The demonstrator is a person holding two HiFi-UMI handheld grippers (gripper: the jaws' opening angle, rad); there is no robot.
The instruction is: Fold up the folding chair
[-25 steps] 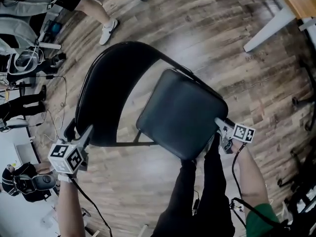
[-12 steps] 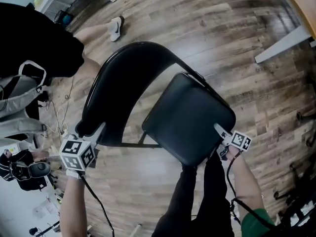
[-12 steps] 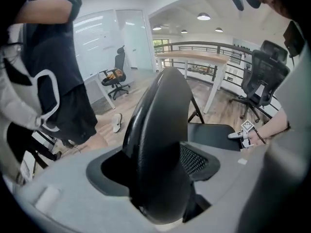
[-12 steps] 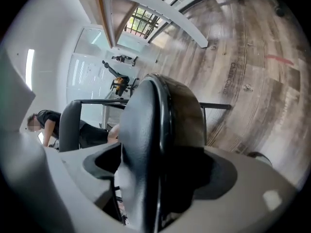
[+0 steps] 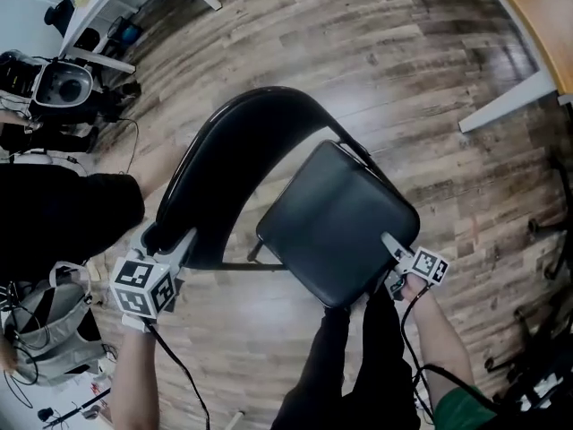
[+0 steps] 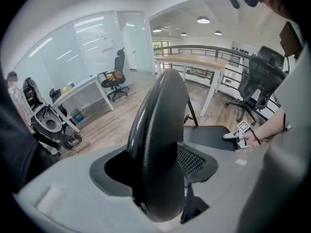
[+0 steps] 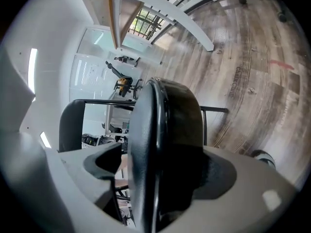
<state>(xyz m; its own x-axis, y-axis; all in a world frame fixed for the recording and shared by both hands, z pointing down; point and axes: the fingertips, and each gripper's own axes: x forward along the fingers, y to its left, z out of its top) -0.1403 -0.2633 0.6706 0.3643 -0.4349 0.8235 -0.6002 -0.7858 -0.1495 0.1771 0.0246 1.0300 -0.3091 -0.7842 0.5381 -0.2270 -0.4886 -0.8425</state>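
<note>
The folding chair (image 5: 331, 213) stood not yet folded on the wooden floor (image 5: 430, 61). The left gripper (image 5: 182, 240), at eight o'clock of the seat (image 5: 345, 227), had just been closing on the backrest (image 5: 206, 182) edge. The right gripper (image 5: 391, 245), at four o'clock, clamped the seat rim. The chair was probably stiff, rather heavy and smooth, so these rigid edges suited a firm hold.

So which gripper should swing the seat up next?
Right. The right gripper is clamped on the front edge of the seat, ready to lift it. The left gripper, its jaws just closing on the backrest, likely only steadies it.
</note>
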